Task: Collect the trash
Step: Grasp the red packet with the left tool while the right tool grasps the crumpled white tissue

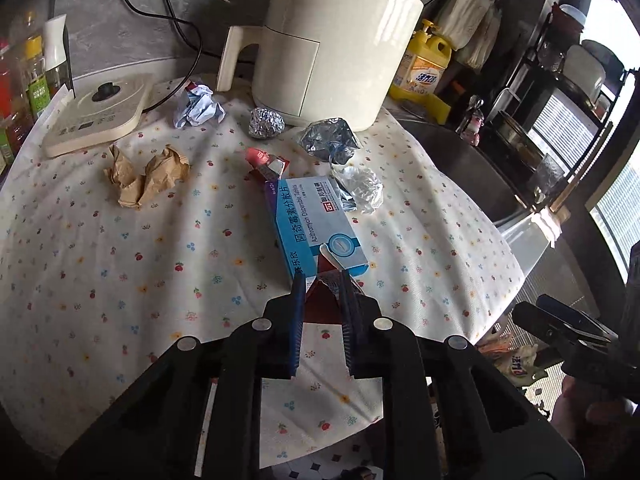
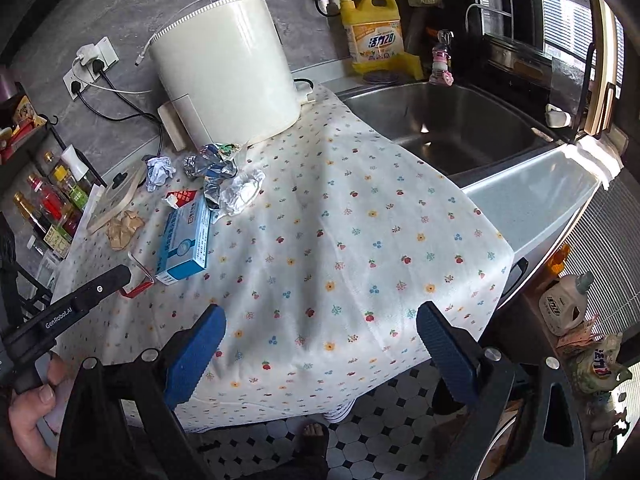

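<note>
Left wrist view: left gripper [image 1: 325, 280] at 6 o'clock, jaws pinched together on a red wrapper [image 1: 320, 304] lying on the floral tablecloth [image 1: 120, 272]; the wrapper's torn top pokes up between the pads, touching the near end of the blue medicine box [image 1: 316, 228]; more trash spread toward 12 o'clock: crumpled brown paper [image 1: 148, 176] at 10 o'clock, white-blue paper ball [image 1: 199, 106] at 11, foil ball [image 1: 266, 122] at 12, silver foil bag [image 1: 330, 140] at 1, clear plastic wad [image 1: 358, 188] just beside the box's far end, small red-white packet [image 1: 266, 162] touching the box's far corner; cream appliance [image 1: 336, 44] behind the foil; kettle base [image 1: 96, 114] at 10; yellow detergent bottle [image 1: 426, 64] at 1; right gripper body at 4 o'clock edge, tips out of frame.

Right wrist view: right gripper [image 2: 320, 344] low centre, blue pads wide apart, nothing between them, over bare cloth at the table's near edge; left gripper's arm [image 2: 68, 308] enters at 8 o'clock with a hand [image 2: 32, 412] on its grip, its tip at the red wrapper [image 2: 140, 280] beside the medicine box [image 2: 184, 244]; trash pile at 10–11 o'clock under the appliance [image 2: 228, 64]; steel sink [image 2: 460, 120] at 2; tiled floor [image 2: 400, 420] at 6.
</note>
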Tool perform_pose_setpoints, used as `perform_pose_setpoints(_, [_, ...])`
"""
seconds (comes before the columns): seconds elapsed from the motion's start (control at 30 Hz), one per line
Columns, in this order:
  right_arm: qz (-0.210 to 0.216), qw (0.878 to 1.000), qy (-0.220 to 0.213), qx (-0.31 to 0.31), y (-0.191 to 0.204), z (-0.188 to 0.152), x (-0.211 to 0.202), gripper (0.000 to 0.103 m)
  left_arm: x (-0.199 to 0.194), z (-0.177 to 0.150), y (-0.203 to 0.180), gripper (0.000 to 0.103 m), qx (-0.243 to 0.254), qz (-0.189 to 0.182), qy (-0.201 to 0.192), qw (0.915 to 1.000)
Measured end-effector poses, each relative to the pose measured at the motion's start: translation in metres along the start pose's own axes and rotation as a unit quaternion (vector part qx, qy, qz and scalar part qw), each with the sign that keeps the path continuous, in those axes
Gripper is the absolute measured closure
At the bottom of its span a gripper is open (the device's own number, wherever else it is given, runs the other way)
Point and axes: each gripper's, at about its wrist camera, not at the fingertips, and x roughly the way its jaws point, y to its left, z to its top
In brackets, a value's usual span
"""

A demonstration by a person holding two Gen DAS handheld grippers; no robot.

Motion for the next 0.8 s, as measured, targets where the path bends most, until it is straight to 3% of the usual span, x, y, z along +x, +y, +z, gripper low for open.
perform_pose_setpoints(0.17, [0.035,0.999,0.008,-0.022,0.024,0.024,0.04,0.019,-0.007,0.014,0.032,0.086,-0.012,0.042,-0.022,0.9988])
perform_pose_setpoints(0.4, [0.061,0.996,0.033,-0.051,0.052,0.056,0.098,0.043,-0.02,0.018,0.089,0.086,-0.059,0.096,-0.037,0.993])
perform_pose_setpoints(0.8, [0.069,0.996,0.039,-0.037,0.066,0.094,0.153,0.047,-0.015,0.012,0.138,0.086,-0.104,0.133,-0.022,0.9854])
